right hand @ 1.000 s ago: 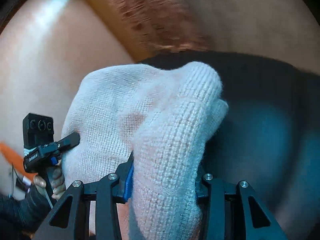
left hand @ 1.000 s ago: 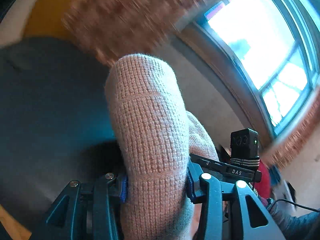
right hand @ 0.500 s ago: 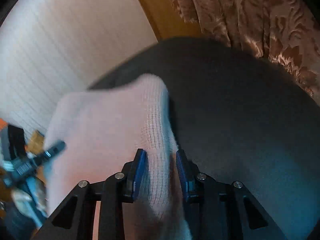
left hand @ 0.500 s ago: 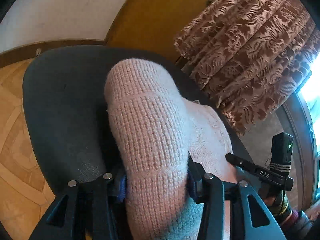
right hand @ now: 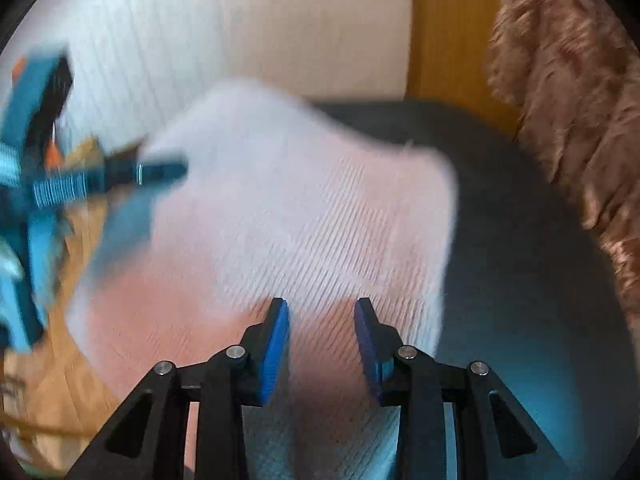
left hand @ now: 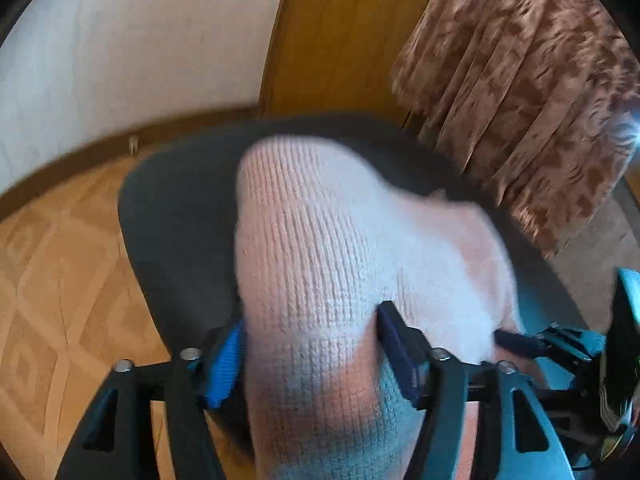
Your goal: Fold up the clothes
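Note:
A pale pink knitted garment [left hand: 332, 256] lies over a dark grey round seat [left hand: 168, 216]. My left gripper [left hand: 312, 344] is shut on a thick fold of the garment, which bulges up between the blue pads. In the right wrist view the garment [right hand: 304, 208] lies spread flat on the seat [right hand: 520, 280]. My right gripper [right hand: 322, 340] is open just above it, with nothing between its pads. The left gripper [right hand: 120, 176] shows blurred at the left of that view, and the right gripper [left hand: 560, 344] shows at the right edge of the left wrist view.
A brown patterned curtain [left hand: 520, 92] hangs behind the seat at the right. An ochre wall strip [left hand: 332, 32] and a white wall [left hand: 120, 40] stand behind. Wooden parquet floor [left hand: 52, 280] lies to the left of the seat.
Both grippers have brought the garment down onto the seat. My right gripper has opened and let go of its fold, which now lies flat. My left gripper still holds its fold.

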